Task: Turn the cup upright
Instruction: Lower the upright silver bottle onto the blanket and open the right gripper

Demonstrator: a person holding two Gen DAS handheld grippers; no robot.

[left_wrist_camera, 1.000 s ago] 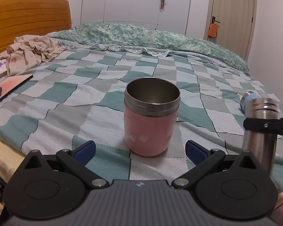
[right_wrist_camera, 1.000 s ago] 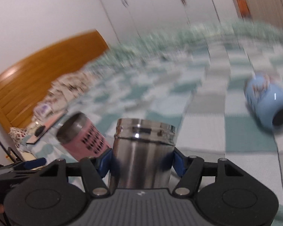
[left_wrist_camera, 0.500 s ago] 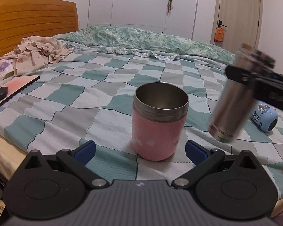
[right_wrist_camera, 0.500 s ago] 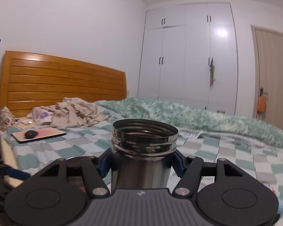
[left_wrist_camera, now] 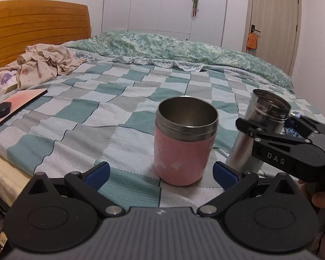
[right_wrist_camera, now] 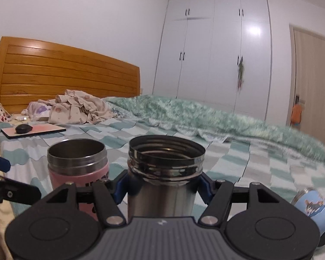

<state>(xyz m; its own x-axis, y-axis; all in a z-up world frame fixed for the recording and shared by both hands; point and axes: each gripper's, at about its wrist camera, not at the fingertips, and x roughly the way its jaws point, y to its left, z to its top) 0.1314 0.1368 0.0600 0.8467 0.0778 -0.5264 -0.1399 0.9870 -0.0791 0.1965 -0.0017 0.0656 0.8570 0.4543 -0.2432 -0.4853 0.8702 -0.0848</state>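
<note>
A pink cup [left_wrist_camera: 183,143] with a steel rim stands upright on the checkered bedspread, just ahead of my open, empty left gripper [left_wrist_camera: 160,172]. It also shows in the right wrist view [right_wrist_camera: 78,166]. My right gripper [right_wrist_camera: 163,185] is shut on a steel cup [right_wrist_camera: 162,177], mouth up and nearly upright. In the left wrist view the steel cup [left_wrist_camera: 257,130] is to the right of the pink cup, its base at the bedspread. A blue cup [right_wrist_camera: 314,208] lies on its side at the right.
A tablet [left_wrist_camera: 15,106] with a black mouse [left_wrist_camera: 2,109] on it lies at the left bed edge. Crumpled clothes [left_wrist_camera: 43,67] lie by the wooden headboard [left_wrist_camera: 36,23]. A green quilt [left_wrist_camera: 184,49] is bunched along the far side. The near bed edge runs below my left gripper.
My right gripper turned the steel cup from tilted and raised to mouth-up and lowered it beside the pink cup. The left gripper and pink cup stayed put.
</note>
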